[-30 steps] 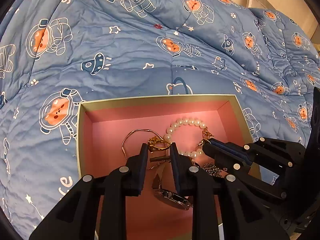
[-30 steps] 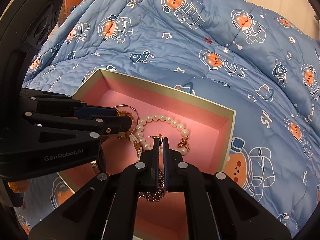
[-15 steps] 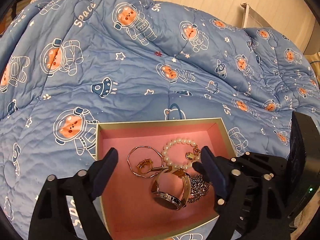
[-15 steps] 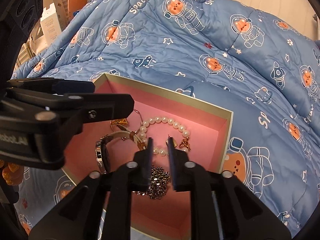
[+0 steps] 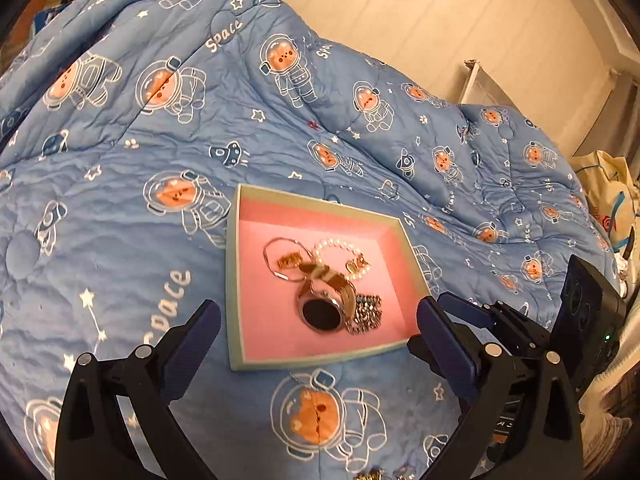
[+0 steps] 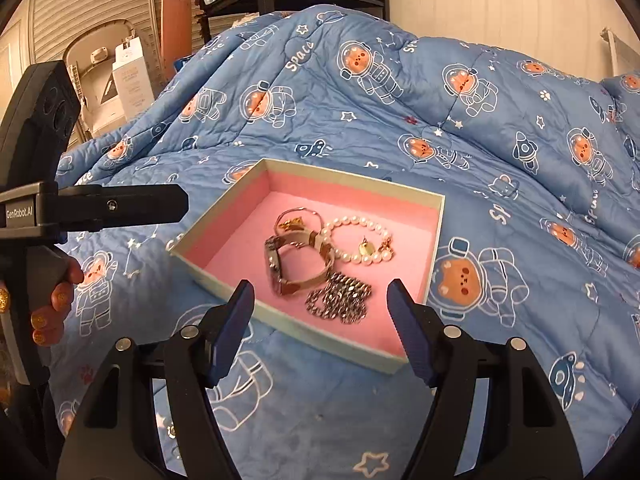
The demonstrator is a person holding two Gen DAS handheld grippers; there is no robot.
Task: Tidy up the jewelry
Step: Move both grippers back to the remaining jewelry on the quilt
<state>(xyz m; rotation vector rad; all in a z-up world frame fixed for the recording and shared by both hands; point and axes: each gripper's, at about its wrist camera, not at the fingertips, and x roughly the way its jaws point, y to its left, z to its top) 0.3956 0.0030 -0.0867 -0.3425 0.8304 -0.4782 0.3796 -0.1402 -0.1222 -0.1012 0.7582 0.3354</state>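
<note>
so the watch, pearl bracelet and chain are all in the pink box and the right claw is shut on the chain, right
Not quite. The watch, pearl bracelet and chain do lie in the pink box, but the right claw is open and holds nothing, as the right wrist view shows.

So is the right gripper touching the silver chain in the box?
Apart. In the right wrist view the right gripper stands open, nothing between its pads, fingertips over the box near rim, while the silver chain lies on the pink lining beyond them.
</note>
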